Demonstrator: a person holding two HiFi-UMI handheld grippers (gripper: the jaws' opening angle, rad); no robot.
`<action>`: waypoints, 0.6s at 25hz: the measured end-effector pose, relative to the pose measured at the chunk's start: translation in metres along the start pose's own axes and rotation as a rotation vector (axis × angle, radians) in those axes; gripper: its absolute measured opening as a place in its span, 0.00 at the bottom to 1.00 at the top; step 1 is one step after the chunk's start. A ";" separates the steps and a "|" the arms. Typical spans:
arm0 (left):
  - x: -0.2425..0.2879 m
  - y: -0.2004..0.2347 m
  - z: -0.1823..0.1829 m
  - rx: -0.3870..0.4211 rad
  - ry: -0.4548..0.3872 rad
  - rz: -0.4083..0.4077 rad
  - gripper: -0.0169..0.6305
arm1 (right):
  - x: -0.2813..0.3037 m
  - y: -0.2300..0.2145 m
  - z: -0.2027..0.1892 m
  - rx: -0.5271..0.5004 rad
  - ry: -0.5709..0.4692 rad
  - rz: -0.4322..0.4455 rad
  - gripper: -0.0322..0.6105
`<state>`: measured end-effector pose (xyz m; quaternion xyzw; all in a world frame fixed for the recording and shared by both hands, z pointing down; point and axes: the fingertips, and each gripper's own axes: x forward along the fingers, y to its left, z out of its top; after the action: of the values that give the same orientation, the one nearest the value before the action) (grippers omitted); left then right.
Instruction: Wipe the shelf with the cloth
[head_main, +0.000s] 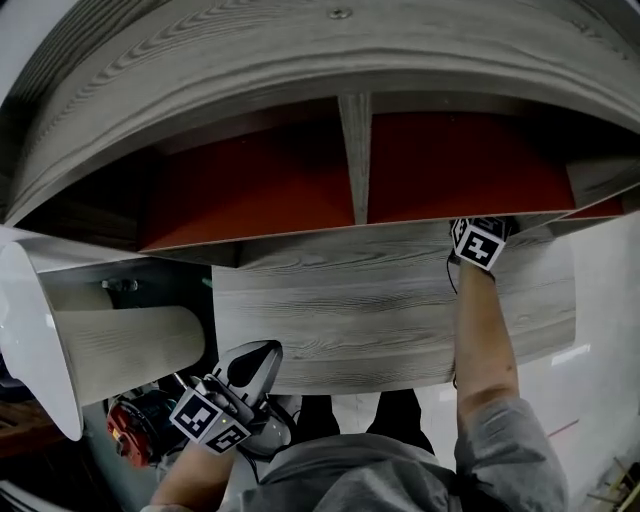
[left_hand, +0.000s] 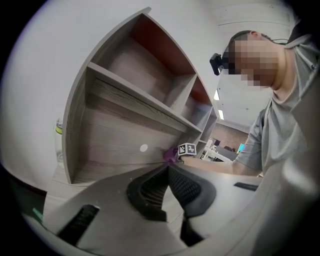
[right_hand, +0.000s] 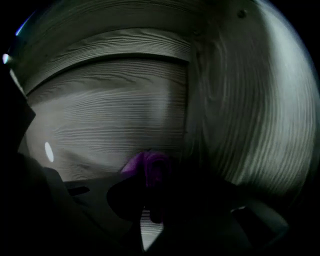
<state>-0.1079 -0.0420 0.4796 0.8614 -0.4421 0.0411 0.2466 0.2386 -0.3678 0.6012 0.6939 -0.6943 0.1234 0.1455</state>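
Your right gripper (right_hand: 150, 182) has the cloth (right_hand: 146, 164) inside the shelf (head_main: 380, 300).
Its jaws are clamped on the purple cloth at a compartment's inner corner, where the back panel meets a side wall. Your left gripper (left_hand: 168, 172) sits low by your body, jaws closed together on nothing.

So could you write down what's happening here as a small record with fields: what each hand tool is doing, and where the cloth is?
setting: grey wood shelf, red backs in its upper compartments
right gripper: jaws shut on the purple cloth, reaching into a lower compartment
cloth position: at the compartment's grey back panel, beside an upright wall; contact cannot be confirmed
left gripper: jaws together, nothing between them, held low in front of the shelf
task stage: cloth is at the wood, apparently placed for wiping
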 end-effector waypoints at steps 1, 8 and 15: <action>0.000 0.000 -0.001 -0.002 0.003 0.001 0.05 | 0.002 -0.004 -0.001 0.034 0.008 -0.009 0.16; -0.027 0.016 -0.003 -0.020 -0.029 0.034 0.05 | -0.006 0.019 0.002 0.081 0.028 -0.010 0.16; -0.101 0.055 -0.018 -0.076 -0.080 0.122 0.05 | -0.067 0.346 -0.047 -0.463 -0.023 0.577 0.16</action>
<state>-0.2095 0.0142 0.4878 0.8238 -0.5045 0.0048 0.2584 -0.1065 -0.2862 0.6300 0.4197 -0.8724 -0.0091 0.2502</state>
